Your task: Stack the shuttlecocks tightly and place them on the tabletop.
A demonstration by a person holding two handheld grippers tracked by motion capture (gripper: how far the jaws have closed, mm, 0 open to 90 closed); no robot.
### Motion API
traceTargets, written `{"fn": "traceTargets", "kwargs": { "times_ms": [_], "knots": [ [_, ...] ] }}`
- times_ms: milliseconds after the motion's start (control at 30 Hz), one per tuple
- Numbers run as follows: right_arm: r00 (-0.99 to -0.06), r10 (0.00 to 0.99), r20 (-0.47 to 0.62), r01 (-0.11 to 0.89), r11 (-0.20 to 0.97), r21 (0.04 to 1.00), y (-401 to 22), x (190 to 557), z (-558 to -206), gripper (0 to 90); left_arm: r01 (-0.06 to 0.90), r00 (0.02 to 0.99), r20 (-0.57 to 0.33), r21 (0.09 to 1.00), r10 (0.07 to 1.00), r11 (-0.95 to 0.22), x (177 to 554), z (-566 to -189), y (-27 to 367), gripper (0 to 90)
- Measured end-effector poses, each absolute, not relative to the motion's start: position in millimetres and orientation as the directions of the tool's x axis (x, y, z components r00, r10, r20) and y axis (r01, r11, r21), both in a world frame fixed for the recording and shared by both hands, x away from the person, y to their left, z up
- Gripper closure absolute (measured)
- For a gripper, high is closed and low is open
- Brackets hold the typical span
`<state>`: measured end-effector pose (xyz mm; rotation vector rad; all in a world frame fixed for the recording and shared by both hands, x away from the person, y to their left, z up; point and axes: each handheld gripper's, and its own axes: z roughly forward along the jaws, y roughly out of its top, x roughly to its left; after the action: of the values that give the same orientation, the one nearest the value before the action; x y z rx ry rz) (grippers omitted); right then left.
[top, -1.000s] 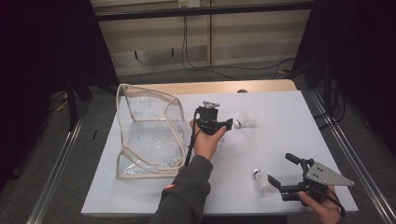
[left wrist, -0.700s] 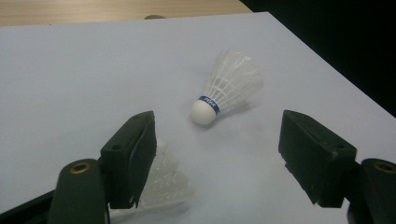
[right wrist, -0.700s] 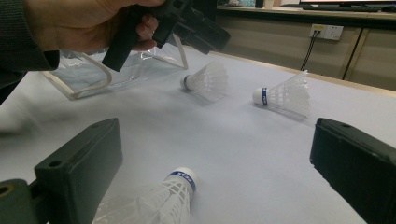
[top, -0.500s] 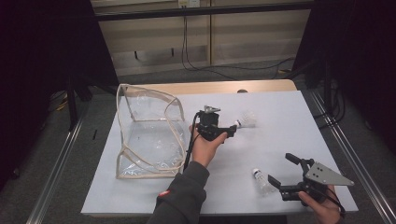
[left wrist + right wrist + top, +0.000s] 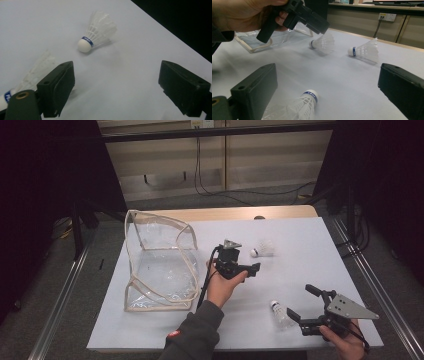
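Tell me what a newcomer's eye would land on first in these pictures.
First the white shuttlecocks on the white table: one toward the far side, another near the front. Next the clear bag standing open at the table's left. Then the two black tools: the left hand-held gripper mid-table, jaws open and empty, and the right hand-held gripper open toward the near shuttlecock.

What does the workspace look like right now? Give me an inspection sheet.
Surface: white table, bare apart from the job's things.
Job's things: near shuttlecock, middle shuttlecock and far shuttlecock, all on their sides; clear bag with beige trim at the left.
Clutter: nothing seen.
Grippers: left gripper open, jaws have just been opening, nothing between them; right gripper open, near shuttlecock low between its jaws, untouched.
Cables: black cable trails from left gripper; wall cables behind.
Surroundings: dark room, metal rails.
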<state>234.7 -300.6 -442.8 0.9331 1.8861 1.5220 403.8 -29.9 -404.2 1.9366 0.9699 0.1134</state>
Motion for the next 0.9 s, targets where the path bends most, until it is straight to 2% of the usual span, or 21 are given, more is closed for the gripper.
{"fn": "traceTargets", "kwargs": {
  "times_ms": [700, 900],
  "knots": [
    [-0.614, 0.789, 0.006, 0.176, 0.13, 0.976, -300.0, 235.4, -442.5, 1.7, 0.569, 0.747, -0.326, 0.764, 0.579, -0.304, 368.2, -412.9, -25.6, 9.5],
    [-0.615, 0.788, 0.006, 0.177, 0.131, 0.975, -299.0, 236.0, -442.8, 1.7, 0.531, 0.78, -0.285, 0.773, 0.557, -0.347, 356.6, -410.7, -22.6, 6.3]
  ]
}}
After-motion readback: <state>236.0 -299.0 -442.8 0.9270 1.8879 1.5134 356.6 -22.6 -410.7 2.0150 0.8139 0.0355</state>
